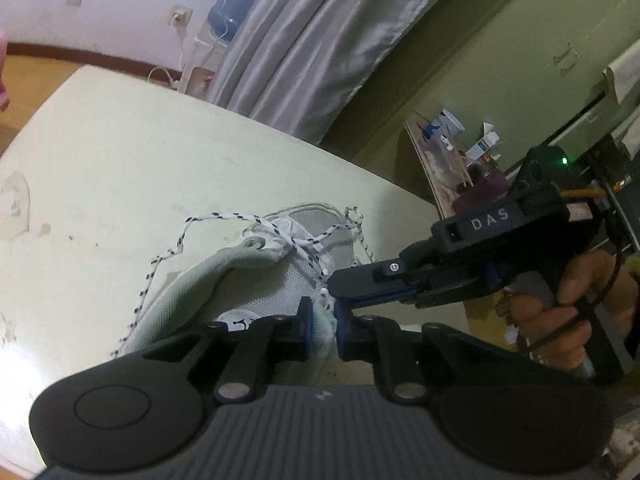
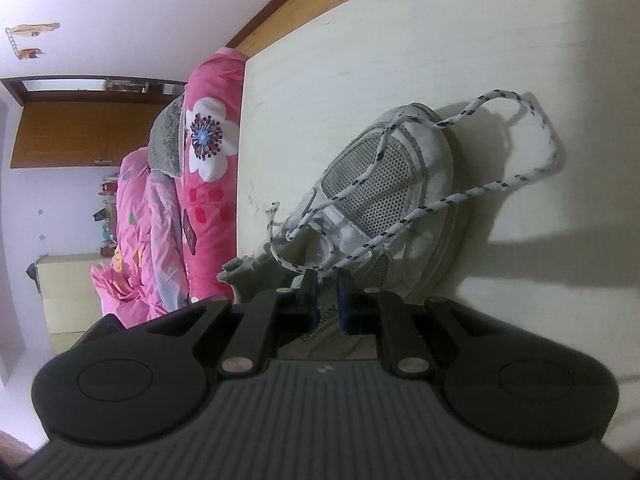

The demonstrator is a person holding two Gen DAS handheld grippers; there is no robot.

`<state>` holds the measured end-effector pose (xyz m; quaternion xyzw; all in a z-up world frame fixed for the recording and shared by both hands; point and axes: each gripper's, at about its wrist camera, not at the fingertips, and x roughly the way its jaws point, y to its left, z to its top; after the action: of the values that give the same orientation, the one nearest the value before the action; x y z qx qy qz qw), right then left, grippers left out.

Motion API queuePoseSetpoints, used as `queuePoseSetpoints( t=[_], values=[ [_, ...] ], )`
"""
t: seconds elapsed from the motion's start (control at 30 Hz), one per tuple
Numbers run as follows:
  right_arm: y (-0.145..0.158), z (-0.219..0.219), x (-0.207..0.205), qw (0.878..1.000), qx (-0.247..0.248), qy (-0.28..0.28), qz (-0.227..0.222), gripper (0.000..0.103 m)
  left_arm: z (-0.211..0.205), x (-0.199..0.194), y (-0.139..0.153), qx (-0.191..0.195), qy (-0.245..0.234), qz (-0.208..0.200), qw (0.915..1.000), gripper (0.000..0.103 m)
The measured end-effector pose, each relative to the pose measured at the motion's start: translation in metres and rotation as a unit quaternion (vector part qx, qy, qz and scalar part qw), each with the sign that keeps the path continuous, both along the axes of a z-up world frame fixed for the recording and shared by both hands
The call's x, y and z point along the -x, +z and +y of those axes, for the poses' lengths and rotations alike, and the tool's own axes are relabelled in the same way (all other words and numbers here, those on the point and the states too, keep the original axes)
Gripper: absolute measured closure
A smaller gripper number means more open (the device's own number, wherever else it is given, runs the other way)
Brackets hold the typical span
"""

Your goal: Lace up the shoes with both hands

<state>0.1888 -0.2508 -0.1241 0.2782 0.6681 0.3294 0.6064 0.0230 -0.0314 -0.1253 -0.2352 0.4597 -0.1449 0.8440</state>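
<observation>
A white mesh shoe [image 2: 384, 196] lies on the pale desk [image 1: 120, 168] near its edge. The left hand-held gripper [image 1: 321, 326] pinches the shoe's collar. The right hand-held gripper [image 2: 327, 294] is clamped on the speckled lace [image 2: 420, 208]. Judged best practice: hold the shoe steady and draw the lace gently, avoiding tangles.

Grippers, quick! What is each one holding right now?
Left gripper: shut on the shoe collar.
Right gripper: shut on the lace.
</observation>
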Motion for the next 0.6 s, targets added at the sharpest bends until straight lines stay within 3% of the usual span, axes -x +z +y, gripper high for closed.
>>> queuePoseSetpoints(
  t=[0.2, 0.6],
  values=[
    [-0.002, 0.002, -0.001, 1.000, -0.006, 0.001, 0.002, 0.094, 0.002, -0.002, -0.001, -0.004, 0.008, 0.006, 0.9999, 0.092],
    [-0.016, -0.016, 0.001, 0.991, -0.039, -0.105, 0.076, 0.091, -0.005, -0.003, 0.006, -0.033, -0.009, -0.005, 0.9994, 0.094]
  ],
)
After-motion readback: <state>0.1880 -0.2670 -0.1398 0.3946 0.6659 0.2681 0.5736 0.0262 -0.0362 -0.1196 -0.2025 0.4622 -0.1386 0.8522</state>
